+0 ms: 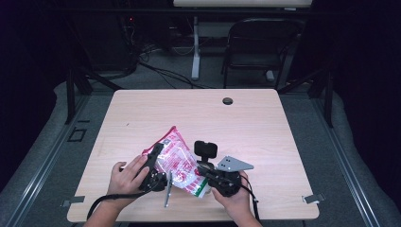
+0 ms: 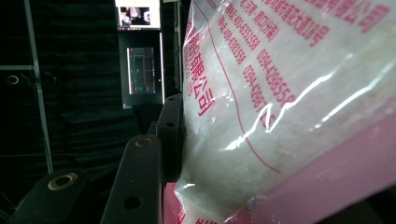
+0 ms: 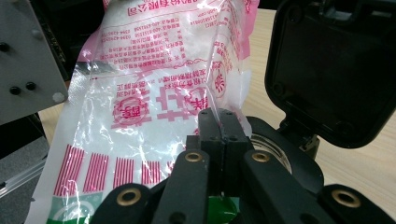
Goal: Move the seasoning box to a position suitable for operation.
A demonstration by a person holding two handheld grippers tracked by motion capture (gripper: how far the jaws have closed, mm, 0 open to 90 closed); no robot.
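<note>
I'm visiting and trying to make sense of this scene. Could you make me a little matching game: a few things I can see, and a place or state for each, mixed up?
Things:
1. plastic bag
2. right gripper
3. chair
4. round hole

Places or states:
A. in the table top near its far edge
B. on the floor beyond the table
C. jaws pressed together on a fold of clear film
D. pink and white, printed, held between both hands

Pairs: 1-D, 2-C, 3-B, 4-A
</note>
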